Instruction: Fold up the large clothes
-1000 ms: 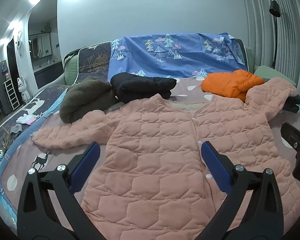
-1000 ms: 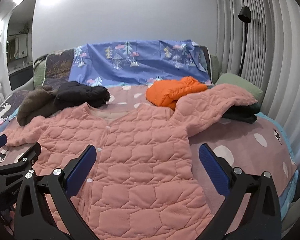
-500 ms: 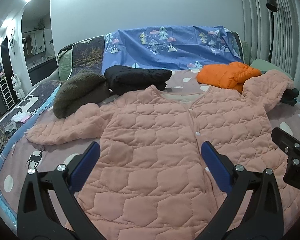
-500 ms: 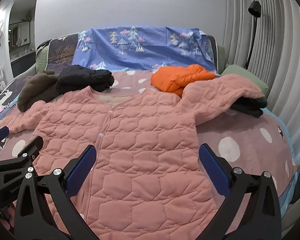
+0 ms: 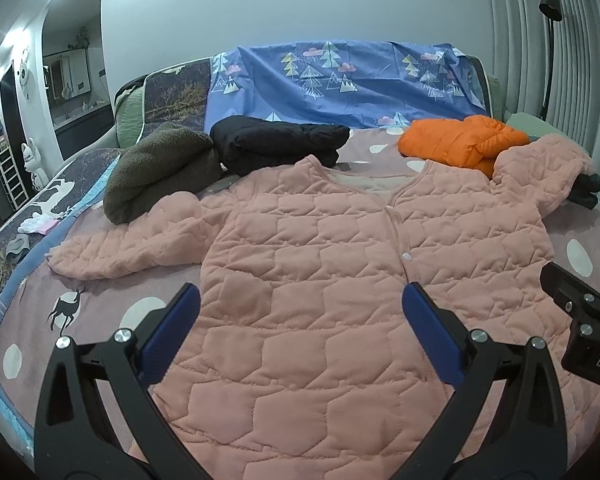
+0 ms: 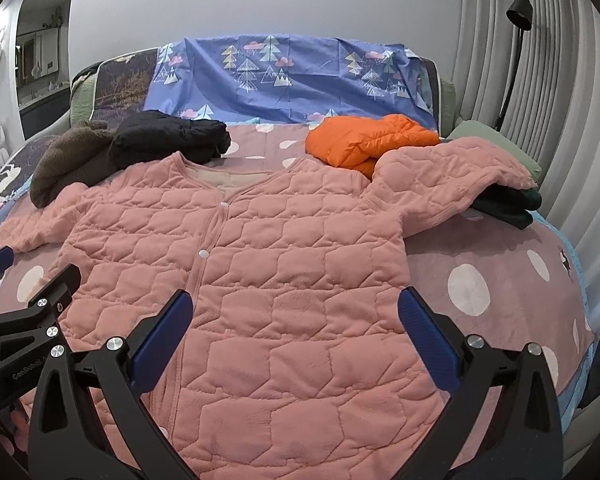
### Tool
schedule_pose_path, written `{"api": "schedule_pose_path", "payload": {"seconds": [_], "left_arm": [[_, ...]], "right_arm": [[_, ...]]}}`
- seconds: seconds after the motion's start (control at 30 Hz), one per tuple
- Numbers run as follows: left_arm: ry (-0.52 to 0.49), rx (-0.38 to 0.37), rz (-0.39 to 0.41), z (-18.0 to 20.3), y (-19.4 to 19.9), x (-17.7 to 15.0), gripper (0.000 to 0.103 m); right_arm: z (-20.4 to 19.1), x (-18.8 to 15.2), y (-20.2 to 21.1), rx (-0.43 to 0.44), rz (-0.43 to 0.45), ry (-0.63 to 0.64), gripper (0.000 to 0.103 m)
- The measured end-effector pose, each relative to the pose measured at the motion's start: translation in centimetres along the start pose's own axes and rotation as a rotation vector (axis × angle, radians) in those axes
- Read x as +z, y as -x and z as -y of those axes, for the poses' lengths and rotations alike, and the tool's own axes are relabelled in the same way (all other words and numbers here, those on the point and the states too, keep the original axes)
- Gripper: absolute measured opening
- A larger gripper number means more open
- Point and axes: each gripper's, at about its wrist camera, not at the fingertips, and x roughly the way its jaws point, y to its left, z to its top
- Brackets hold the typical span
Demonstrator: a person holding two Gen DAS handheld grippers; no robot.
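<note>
Seemingly ready for a first fold, the left wrist view shows the pink quilted jacket (image 5: 340, 264) spread flat, front up and snapped shut, on the bed (image 5: 100, 300); the left claw (image 5: 300, 336) hovers over its lower half, spread wide and holding nothing, while the right tool at the edge bears partial letters "DA". From the right wrist view, the right claw (image 6: 294, 336) likewise hangs spread and empty above the hem, one sleeve draped over a dark folded garment (image 6: 508, 204) beside an orange puffer jacket (image 6: 364, 140); the left tool's lettering is too small to read.
</note>
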Motion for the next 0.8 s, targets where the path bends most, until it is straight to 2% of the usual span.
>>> {"api": "schedule_pose_path", "payload": {"seconds": [0.8], "left_arm": [[0.046, -0.025, -0.061, -2.6, -2.8, -0.5, 0.101]], "right_arm": [[-2.5, 0.5, -2.6, -0.026, -0.046, 0.049, 0.102]]}}
